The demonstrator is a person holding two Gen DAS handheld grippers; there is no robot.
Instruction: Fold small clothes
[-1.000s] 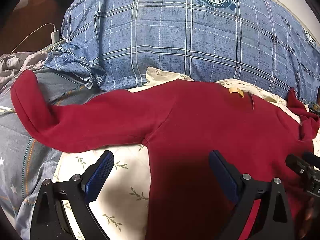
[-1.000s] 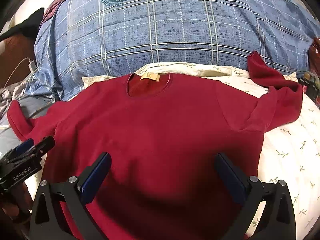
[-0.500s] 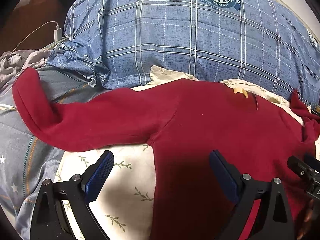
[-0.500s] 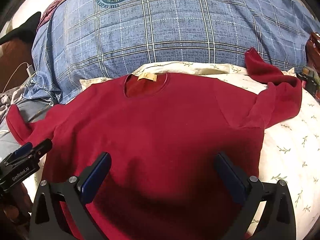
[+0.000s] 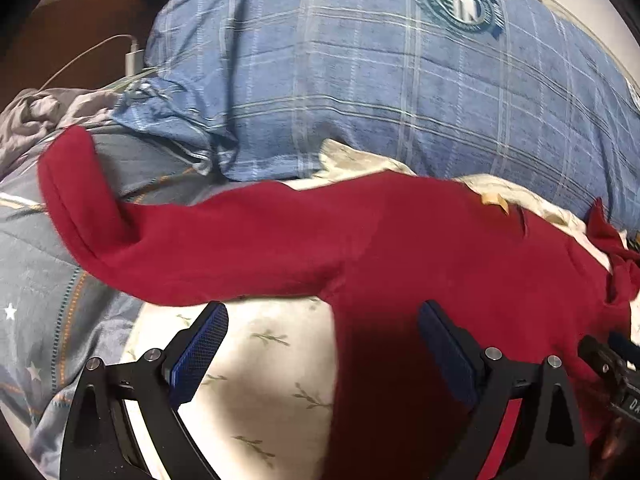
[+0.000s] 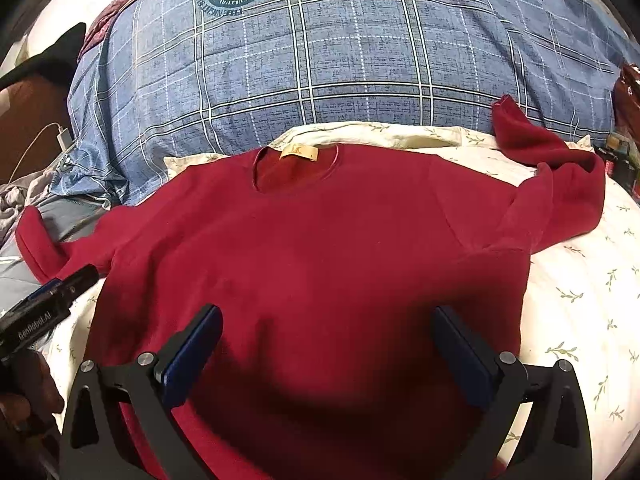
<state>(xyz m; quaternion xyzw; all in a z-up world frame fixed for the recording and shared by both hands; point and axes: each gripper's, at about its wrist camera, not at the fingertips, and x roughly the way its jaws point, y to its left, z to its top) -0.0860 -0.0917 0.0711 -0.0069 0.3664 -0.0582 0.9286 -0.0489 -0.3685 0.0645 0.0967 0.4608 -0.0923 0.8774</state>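
A dark red long-sleeved sweater [image 6: 320, 248] lies flat on a cream leaf-print sheet [image 6: 580, 300], collar with a tan label [image 6: 299, 153] pointing away. Its one sleeve [image 5: 224, 252] stretches left onto grey bedding, cuff bent upward. The other sleeve [image 6: 560, 184] is bent back at the far right. My left gripper [image 5: 322, 344] hovers open over the sweater's left side edge, below the armpit. My right gripper [image 6: 326, 344] hovers open above the sweater's lower body. Neither holds cloth. The left gripper's tip [image 6: 60, 292] shows in the right wrist view.
A big blue plaid quilt [image 6: 360, 60] with a round emblem is piled behind the sweater. Grey star-print bedding [image 5: 32, 300] lies at the left. A white charger and cable [image 5: 130, 56] rest at the far left, and a dark red object [image 6: 628, 92] sits at the right edge.
The left gripper has shifted left, so the sweater sits further right in its view. The right view has moved slightly nearer the sweater. Both grippers stay open.
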